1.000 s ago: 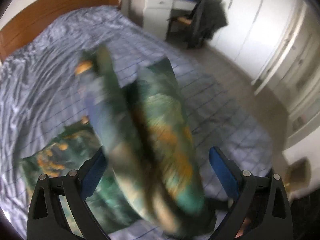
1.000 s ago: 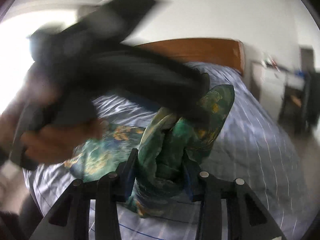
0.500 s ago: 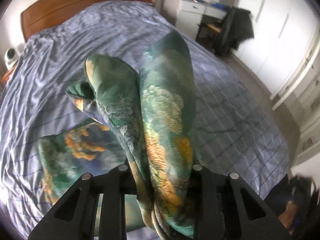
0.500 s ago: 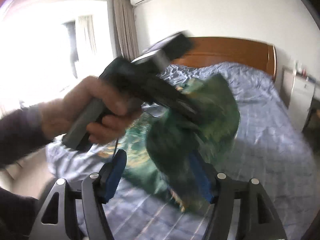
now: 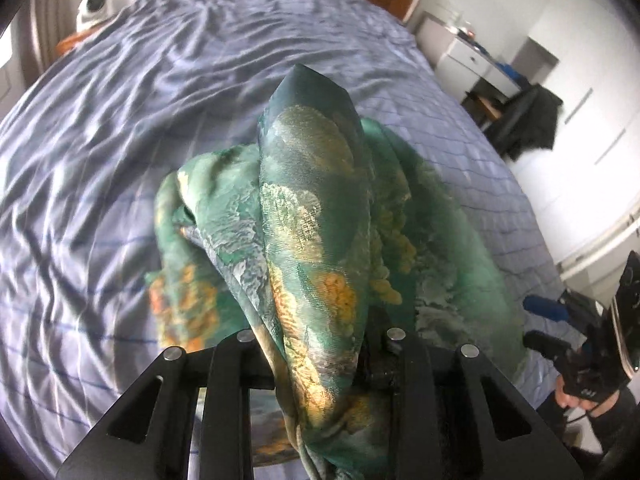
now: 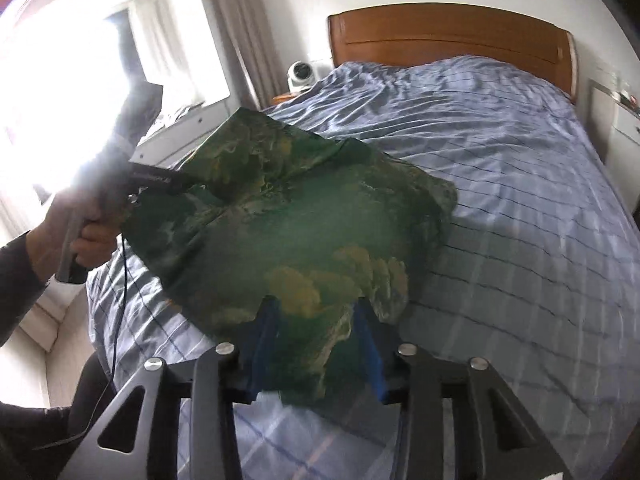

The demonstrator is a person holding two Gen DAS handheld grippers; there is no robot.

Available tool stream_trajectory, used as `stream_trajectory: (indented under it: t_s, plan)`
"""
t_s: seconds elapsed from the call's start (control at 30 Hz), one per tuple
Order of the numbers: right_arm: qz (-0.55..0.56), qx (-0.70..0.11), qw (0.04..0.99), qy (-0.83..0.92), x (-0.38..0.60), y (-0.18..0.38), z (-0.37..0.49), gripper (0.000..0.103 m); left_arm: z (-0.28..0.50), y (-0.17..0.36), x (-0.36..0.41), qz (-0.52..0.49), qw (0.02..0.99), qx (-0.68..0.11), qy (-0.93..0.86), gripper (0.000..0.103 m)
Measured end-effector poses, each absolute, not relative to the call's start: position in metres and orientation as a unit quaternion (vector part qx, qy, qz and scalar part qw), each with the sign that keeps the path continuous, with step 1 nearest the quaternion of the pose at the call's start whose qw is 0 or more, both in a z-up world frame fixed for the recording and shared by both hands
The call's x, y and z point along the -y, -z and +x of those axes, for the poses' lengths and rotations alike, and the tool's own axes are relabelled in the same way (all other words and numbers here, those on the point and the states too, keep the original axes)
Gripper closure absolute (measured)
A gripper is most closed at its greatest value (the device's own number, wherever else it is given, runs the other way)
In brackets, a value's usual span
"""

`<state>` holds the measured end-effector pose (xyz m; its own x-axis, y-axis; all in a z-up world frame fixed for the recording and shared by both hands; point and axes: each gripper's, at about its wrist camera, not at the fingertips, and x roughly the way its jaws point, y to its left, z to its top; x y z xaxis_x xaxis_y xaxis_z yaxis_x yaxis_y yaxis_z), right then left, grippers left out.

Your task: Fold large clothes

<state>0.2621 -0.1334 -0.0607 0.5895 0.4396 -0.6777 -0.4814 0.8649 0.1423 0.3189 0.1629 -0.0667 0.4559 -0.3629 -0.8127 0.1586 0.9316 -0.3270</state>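
A green satin garment [image 5: 312, 184] with orange and yellow print hangs bunched over the bed. My left gripper [image 5: 320, 344] is shut on a thick fold of it, which covers the pads. In the right wrist view the garment [image 6: 288, 216] stretches as a sheet between both grippers. The right gripper [image 6: 316, 344] has cloth between its blue pads, and its jaws are closing on it. The left gripper [image 6: 176, 184], held by a hand, grips the far left edge. The right gripper [image 5: 546, 326] shows at the right edge of the left wrist view.
The bed has a rumpled lilac checked sheet [image 6: 500, 160] and a wooden headboard [image 6: 440, 28]. A white round device [image 6: 300, 74] sits on the nightstand. A desk and a chair with a dark jacket [image 5: 528, 120] stand right of the bed. A bright window is at left.
My left gripper closed on the garment and swung left and down. The right gripper opened, then gripped the cloth again. The bunched garment is now spread between both grippers.
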Motion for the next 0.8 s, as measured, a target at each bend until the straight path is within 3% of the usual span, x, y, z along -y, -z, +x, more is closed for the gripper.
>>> stream_trajectory:
  t_s: [0.1, 0.23, 0.4, 0.6, 0.8]
  plan:
    - [-0.061, -0.381, 0.887, -0.252, 0.109, 0.076, 0.280, 0.063, 0.320, 0.089, -0.182, -0.124, 0.839, -0.509, 0.148, 0.074]
    - [-0.069, -0.466, 0.844, -0.256, 0.083, 0.117, 0.305, 0.063, 0.319, 0.120, -0.195, -0.138, 0.832, -0.514, 0.159, 0.068]
    - [-0.087, -0.472, 0.845, -0.235, 0.076, 0.137, 0.304, 0.064, 0.321, 0.141, -0.206, -0.179, 0.828, -0.502, 0.174, 0.063]
    - [-0.095, -0.494, 0.833, -0.230, 0.075, 0.134, 0.310, 0.063, 0.317, 0.137, -0.203, -0.162, 0.834, -0.501, 0.164, 0.062]
    - [-0.074, -0.492, 0.834, -0.239, 0.068, 0.091, 0.323, 0.061, 0.316, 0.138, -0.207, -0.163, 0.831, -0.504, 0.169, 0.062]
